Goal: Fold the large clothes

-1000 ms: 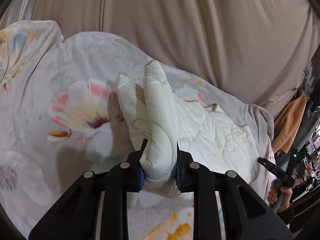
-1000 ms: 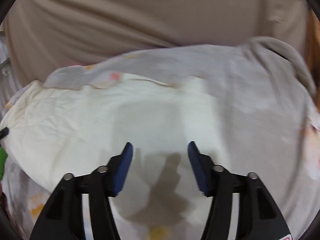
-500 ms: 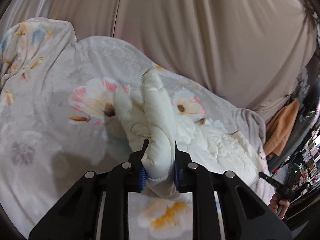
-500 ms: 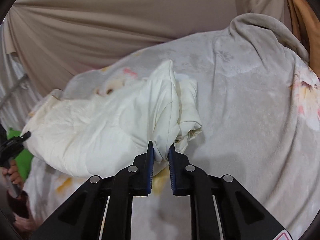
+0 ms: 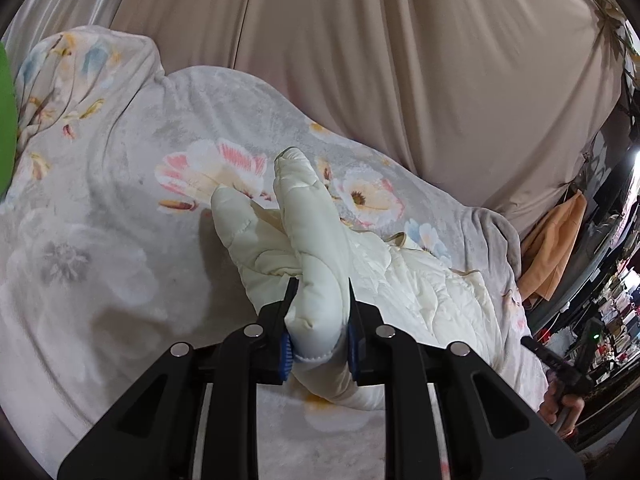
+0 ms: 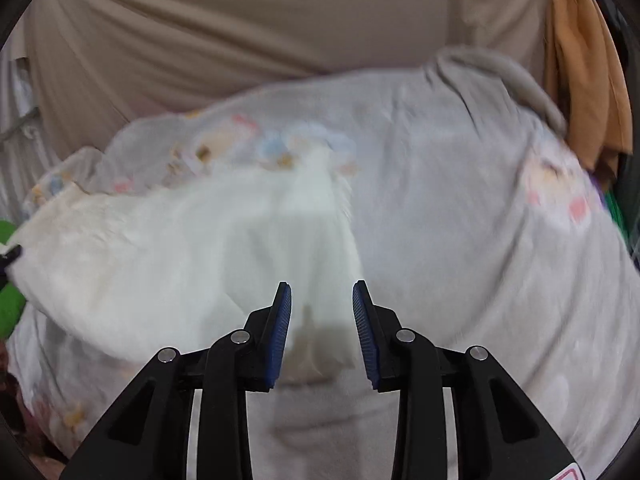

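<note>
right tool (image 6: 322,294) newly open above cream jacket (image 6: 180,248); left tool (image 5: 319,292) clamped on its sleeve (image 5: 316,248)

Under my hands a grey blanket with a flower print (image 5: 120,216) covers what looks like a bed, though nothing beneath it shows. The cream quilted garment (image 5: 432,292) lies spread directly on it.

From my right gripper (image 6: 322,304) everything ahead is smeared: the jacket (image 6: 168,256) and blanket (image 6: 460,216) lose their detail. On the left view, the pads hide the pinched sleeve (image 5: 316,280), and the person's hand (image 5: 560,402) is cut off right of the tongs
</note>
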`<action>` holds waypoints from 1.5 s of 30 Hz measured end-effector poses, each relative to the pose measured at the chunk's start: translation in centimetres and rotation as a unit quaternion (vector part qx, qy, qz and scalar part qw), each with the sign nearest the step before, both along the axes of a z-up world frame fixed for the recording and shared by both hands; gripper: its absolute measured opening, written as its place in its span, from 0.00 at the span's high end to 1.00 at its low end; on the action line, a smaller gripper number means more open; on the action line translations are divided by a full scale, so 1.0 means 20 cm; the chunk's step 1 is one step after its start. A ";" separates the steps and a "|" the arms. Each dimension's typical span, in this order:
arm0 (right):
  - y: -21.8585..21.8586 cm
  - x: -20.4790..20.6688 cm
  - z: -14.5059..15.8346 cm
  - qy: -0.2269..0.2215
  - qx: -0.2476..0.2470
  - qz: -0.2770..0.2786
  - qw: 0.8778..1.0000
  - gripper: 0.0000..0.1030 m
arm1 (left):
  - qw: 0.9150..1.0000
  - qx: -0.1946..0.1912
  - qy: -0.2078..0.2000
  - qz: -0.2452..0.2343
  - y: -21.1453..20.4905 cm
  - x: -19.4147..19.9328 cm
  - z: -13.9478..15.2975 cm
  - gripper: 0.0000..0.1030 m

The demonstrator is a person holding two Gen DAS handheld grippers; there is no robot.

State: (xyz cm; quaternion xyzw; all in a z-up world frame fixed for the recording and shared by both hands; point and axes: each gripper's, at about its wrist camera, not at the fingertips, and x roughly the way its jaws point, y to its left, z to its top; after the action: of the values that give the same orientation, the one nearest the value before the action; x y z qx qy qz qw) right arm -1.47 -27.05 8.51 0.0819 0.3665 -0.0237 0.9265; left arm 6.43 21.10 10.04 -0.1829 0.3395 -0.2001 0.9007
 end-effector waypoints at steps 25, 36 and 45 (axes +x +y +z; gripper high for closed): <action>0.60 0.73 -0.47 0.109 0.096 0.224 0.964 1.00 | 0.958 0.031 -0.145 -0.247 -1.06 -0.11 0.46 0.83; -0.05 -0.02 -0.41 0.078 0.196 0.118 0.970 1.00 | 0.927 0.086 -0.032 -0.363 -1.77 -0.03 0.00 0.83; -0.24 -0.27 -0.37 0.030 0.216 0.050 0.975 0.88 | 0.917 0.112 -0.023 -0.382 -1.87 -0.12 -0.20 0.74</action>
State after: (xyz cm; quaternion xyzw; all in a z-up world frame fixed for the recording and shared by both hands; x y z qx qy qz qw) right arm -6.85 -31.87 1.15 0.2607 0.3938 0.1004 0.8757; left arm 4.11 -16.30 6.00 0.0674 0.3831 -0.4938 0.7778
